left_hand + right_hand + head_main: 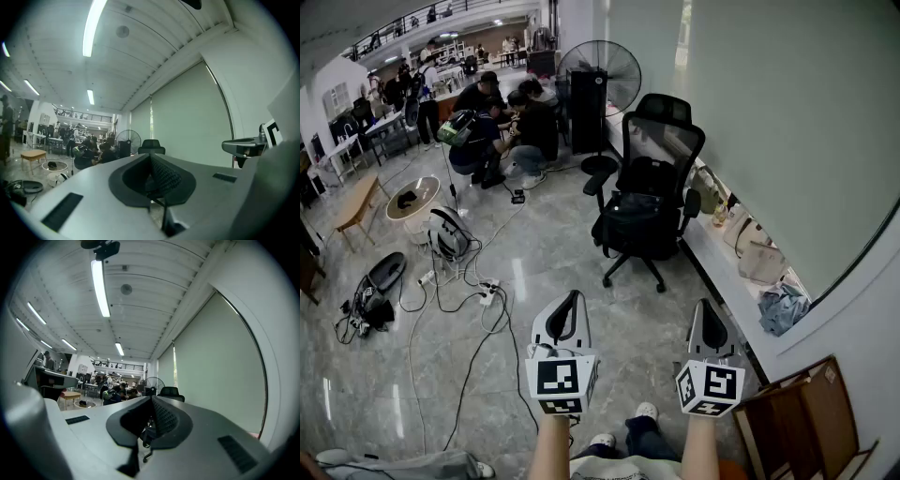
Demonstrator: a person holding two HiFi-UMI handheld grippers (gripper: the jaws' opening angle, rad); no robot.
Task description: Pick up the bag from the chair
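A black bag [633, 214] lies on the seat of a black office chair [664, 141], which stands near the right wall in the head view. My left gripper [570, 300] and right gripper [705, 306] are held low in front of me, side by side, well short of the chair. Both point toward it with jaws closed together and nothing between them. The left gripper view looks over its shut jaws at the chair's headrest [151, 146]. From the right gripper view the chair top [170, 392] shows just beyond the jaw tips.
A standing fan [600, 80] is behind the chair. Several people [502, 122] crouch at the back left. Cables and a power strip [487, 289] sprawl on the floor to the left. Bags line the window ledge [761, 255]. Cardboard [802, 412] leans at the lower right.
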